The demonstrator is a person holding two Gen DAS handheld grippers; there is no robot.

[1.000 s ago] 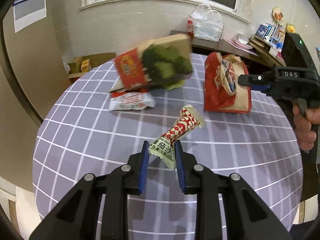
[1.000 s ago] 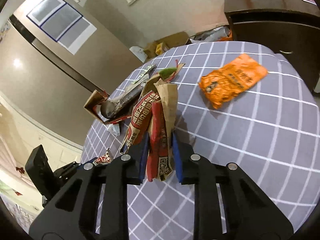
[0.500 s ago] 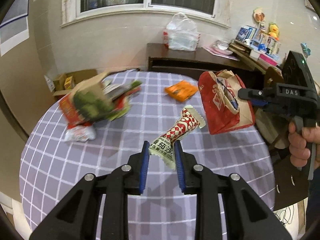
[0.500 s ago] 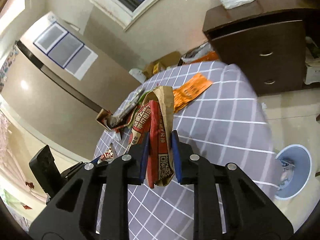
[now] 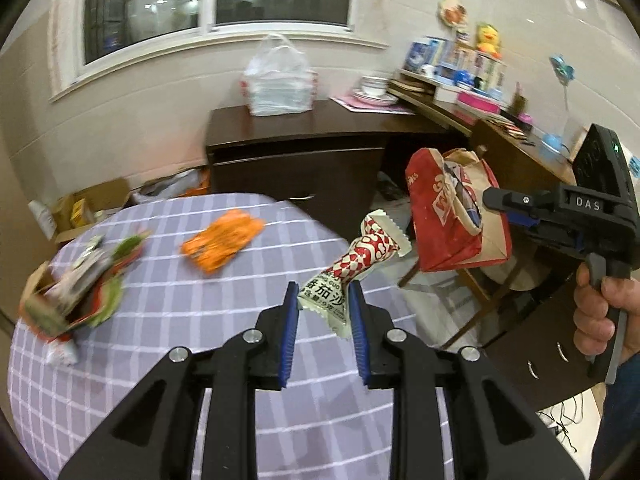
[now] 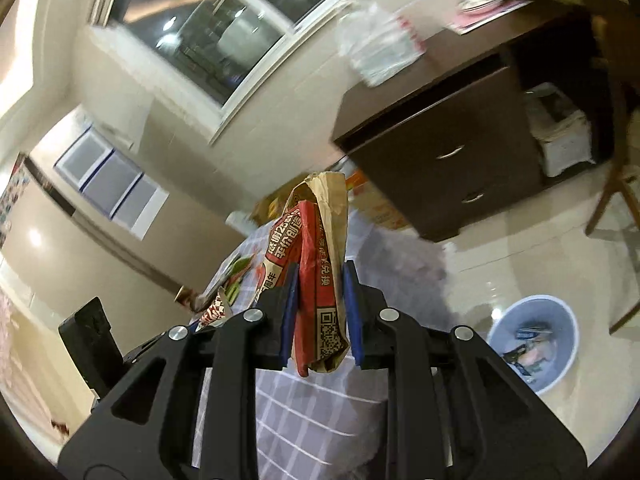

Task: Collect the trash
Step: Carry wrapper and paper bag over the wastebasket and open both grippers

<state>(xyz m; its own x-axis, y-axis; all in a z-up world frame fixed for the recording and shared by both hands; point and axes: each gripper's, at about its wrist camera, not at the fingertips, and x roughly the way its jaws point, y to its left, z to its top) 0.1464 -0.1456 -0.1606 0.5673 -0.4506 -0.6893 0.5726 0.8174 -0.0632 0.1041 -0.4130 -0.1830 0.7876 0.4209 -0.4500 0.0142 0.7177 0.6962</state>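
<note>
Both hands swung off the desk [image 5: 168, 360] toward the bin [image 6: 534, 350] | left fingers [image 5: 289, 334] pinched my snack wrapper [image 5: 352, 266] | right fingers [image 6: 289, 312] squeezed my red paper bag [image 6: 316, 280], ready for dropping.

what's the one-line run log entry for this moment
left gripper: shut on snack wrapper | right gripper: shut on red paper bag | bin: on floor, holds trash | left on table: orange wrapper
</note>
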